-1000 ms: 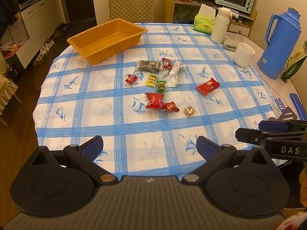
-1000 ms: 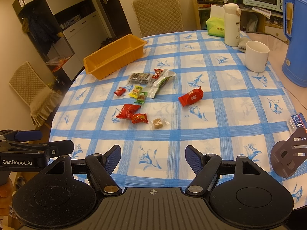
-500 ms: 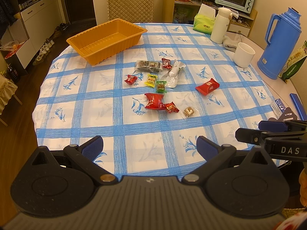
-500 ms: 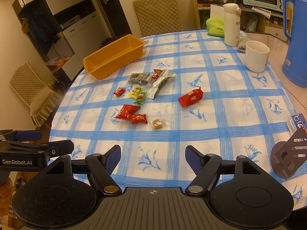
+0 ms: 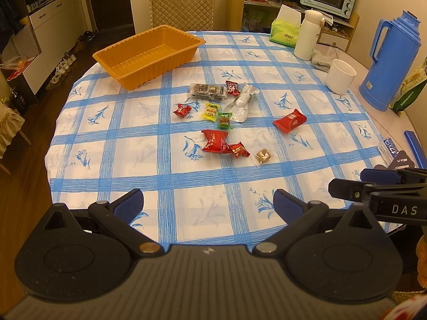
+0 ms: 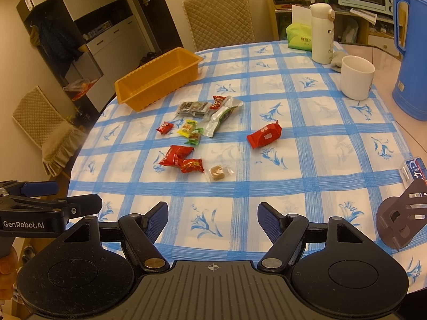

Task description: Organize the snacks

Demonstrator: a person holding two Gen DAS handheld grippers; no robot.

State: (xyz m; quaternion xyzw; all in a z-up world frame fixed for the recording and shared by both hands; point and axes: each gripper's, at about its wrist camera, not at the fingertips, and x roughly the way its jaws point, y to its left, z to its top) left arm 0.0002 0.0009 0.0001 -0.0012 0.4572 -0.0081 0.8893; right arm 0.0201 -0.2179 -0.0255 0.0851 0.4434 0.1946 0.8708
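Nearest the cameras, the left gripper (image 5: 208,202) hangs over the near rim of the round tabletop (image 5: 112,160) with its jaws spread wide and nothing between them, and the right gripper (image 6: 213,214) sits just beside it in the same way, wide and empty; both point down toward the cloth, which looks like a ready stance from which either could reach out for a first pick. Beyond them lie the loose snacks, none yet gathered: closest is a small clear-wrapped brown sweet (image 5: 264,155), with a little red candy (image 5: 239,150) touching a larger red packet (image 5: 215,142) just to its left, probably the handiest to take first. A separate red pouch (image 5: 289,120) lies apart on the right, nearer the right gripper. Farther on come a green candy (image 5: 224,120), a yellow candy (image 5: 210,111) and a red one (image 5: 182,110), then a silvery vacuum pouch (image 5: 241,102), a dark clear-wrapped bar pack (image 5: 208,91) and another red candy (image 5: 232,87) close together. Farthest, at the left rear of the cloth, the orange tray (image 5: 184,53) stands empty with its open top up, the likely place for everything, so each pick means a carry across the cloth. The white mug (image 5: 341,76) and blue thermos jug (image 5: 388,64) stand well clear on the right.
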